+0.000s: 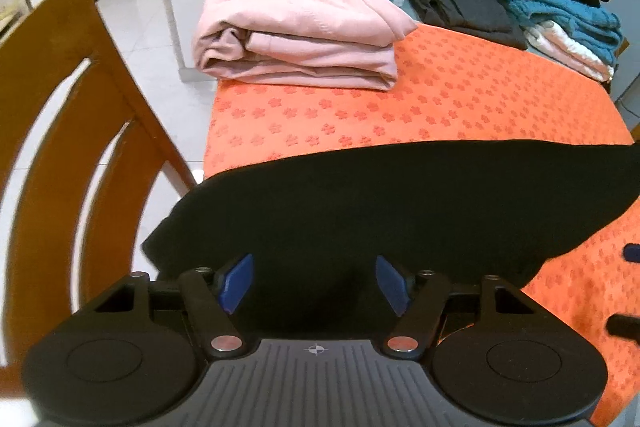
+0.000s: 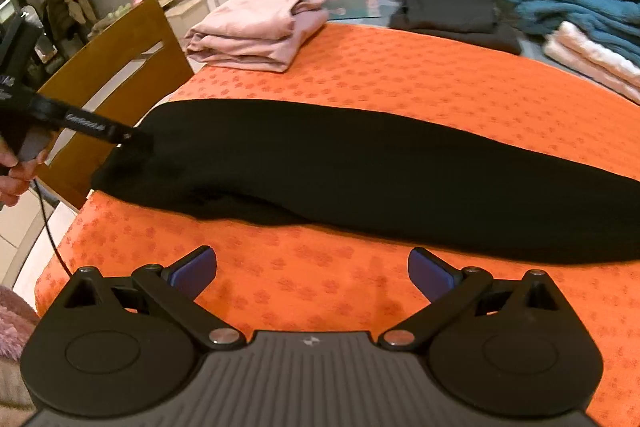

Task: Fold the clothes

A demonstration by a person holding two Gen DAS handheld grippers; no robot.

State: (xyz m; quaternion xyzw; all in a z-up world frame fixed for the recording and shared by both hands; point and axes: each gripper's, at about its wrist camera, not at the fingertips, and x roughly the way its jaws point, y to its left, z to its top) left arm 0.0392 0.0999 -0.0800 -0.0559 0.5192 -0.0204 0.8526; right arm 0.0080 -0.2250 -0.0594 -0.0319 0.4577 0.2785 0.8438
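Black garment [image 2: 340, 179] lies flat on orange tablecloth [image 2: 400, 79].

The left gripper [image 1: 314, 281] hangs spread over a black garment [image 1: 400, 203]. Folded pink clothes [image 1: 296, 27] lie beyond on the counter [image 1: 460, 99].

Table covered by an orange flower-patterned cloth [image 2: 400, 83], bearing several garments. A long black garment [image 2: 360, 183] is lying flat across the near part, its left end overhanging the table edge. A folded pink garment [image 1: 296, 27] is resting at the far left corner. Folded dark clothing [image 1: 468, 7] is sitting at the far edge, and a stack of teal, white and black textiles [image 1: 560, 7] is occupying the far right (layers only partly distinguishable).
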